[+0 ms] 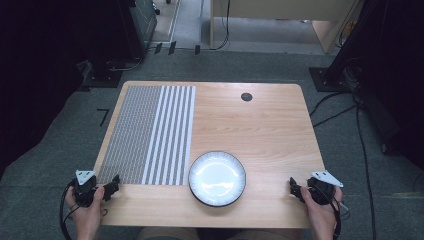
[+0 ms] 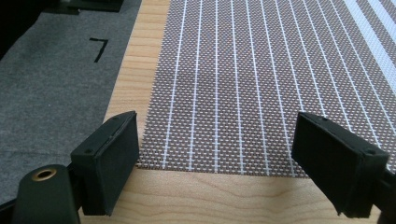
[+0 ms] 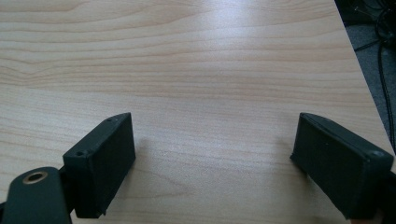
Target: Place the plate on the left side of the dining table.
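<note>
1. Left gripper: jaws spread wide, nothing between them. It sits at the table's near left corner, pointing over the near edge of the woven placemat; whether it touches the mat I cannot tell.
2. Right gripper: jaws likewise wide apart and empty, held at the near right corner over bare wood.
3. Plate: white, dark-rimmed, at the near edge about midway, touching or just overlapping the mat's right near corner, well apart from both grippers.
4. Judgement: nothing gripped, mat flat, plate off it. Work looks unstarted; every step remains.
</note>
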Available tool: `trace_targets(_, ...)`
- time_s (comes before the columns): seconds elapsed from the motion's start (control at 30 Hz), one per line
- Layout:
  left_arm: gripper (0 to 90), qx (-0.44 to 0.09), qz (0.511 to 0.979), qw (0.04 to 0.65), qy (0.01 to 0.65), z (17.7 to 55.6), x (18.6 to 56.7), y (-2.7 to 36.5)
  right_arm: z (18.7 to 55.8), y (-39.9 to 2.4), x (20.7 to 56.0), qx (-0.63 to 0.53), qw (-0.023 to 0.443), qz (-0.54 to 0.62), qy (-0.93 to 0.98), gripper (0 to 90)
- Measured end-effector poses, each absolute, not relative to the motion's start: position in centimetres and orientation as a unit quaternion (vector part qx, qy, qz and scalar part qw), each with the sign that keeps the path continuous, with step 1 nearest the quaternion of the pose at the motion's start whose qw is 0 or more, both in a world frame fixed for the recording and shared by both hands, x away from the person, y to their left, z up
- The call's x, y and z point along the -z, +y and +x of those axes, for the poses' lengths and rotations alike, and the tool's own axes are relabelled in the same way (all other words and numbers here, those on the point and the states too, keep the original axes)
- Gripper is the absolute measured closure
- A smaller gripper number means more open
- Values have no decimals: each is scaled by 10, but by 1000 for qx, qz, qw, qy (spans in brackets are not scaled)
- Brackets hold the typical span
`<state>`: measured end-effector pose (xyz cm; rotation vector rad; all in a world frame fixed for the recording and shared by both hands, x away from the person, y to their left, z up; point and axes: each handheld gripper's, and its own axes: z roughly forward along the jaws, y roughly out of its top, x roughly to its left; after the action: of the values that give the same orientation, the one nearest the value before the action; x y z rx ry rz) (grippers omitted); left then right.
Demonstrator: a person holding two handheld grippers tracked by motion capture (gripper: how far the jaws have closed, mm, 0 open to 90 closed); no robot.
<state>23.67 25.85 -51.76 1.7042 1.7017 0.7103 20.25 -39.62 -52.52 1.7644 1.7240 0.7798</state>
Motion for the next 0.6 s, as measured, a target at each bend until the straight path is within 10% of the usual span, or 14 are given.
trace_targets(0.6, 129, -312, 624, 325, 639, 230, 503, 250, 198, -391, 518, -297, 288, 666, 621, 151)
